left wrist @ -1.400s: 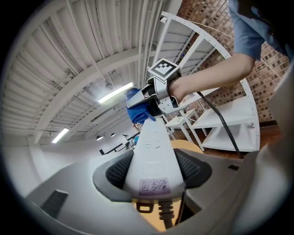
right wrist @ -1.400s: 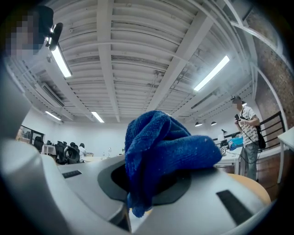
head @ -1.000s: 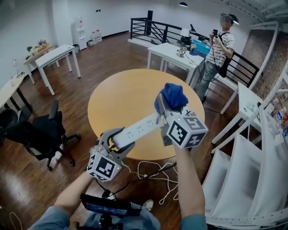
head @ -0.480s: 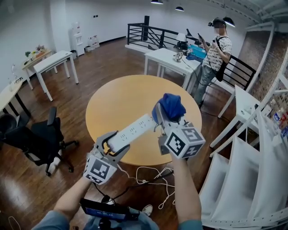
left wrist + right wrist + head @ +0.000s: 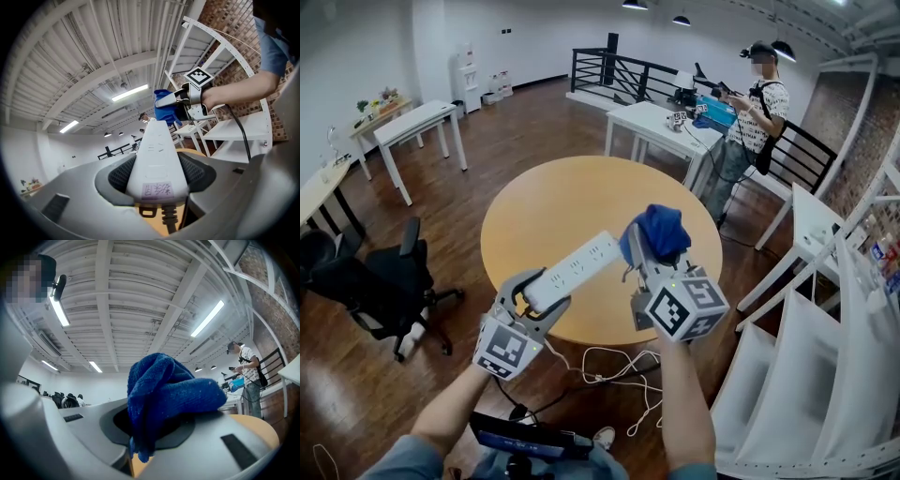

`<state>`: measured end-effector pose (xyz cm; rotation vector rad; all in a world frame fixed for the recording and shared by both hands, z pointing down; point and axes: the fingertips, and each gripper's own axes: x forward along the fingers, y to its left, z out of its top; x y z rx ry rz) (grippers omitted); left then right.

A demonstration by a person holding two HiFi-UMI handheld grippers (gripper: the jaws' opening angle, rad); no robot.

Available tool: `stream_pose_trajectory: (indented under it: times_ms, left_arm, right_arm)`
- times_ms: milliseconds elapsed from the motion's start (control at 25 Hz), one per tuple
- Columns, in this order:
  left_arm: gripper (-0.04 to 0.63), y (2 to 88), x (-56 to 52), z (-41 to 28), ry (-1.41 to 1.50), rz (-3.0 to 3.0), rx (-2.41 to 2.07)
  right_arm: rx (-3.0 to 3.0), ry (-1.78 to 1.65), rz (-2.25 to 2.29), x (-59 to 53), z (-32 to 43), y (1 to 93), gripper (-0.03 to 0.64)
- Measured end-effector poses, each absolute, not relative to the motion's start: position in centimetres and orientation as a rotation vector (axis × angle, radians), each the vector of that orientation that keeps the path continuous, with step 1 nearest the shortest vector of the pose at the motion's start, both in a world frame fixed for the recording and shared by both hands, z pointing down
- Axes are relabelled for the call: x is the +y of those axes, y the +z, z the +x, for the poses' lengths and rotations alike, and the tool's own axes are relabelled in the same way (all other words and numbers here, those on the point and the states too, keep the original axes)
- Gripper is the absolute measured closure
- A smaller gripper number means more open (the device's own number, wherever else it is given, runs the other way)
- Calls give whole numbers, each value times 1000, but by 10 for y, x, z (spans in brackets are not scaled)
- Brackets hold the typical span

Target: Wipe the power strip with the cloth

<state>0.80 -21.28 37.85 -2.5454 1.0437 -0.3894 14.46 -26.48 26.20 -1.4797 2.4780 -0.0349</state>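
A strip and cloth, held over the surface.
Its cord end sits clamped in the left gripper; the right gripper pinches the cloth.

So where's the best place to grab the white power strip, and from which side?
Grab the power strip near its cord end, squeezing its two long edges from the sides, as the left gripper does. It is a long stiff bar, so this probably leaves the socket face free for the blue cloth.
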Motion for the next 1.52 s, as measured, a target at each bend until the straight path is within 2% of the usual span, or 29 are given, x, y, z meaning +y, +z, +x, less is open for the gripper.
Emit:
stream_pose_trajectory:
  times_ms: [560,1520]
  left_arm:
    - [313,375,-221,10,-334,-2572,1058]
    - [313,370,-234,16,-285,-2657,1157]
  right_arm:
    - [2456,-55,-1451,-248,145,272,557]
    - [2526,-147,-1301,-219,85,311,557]
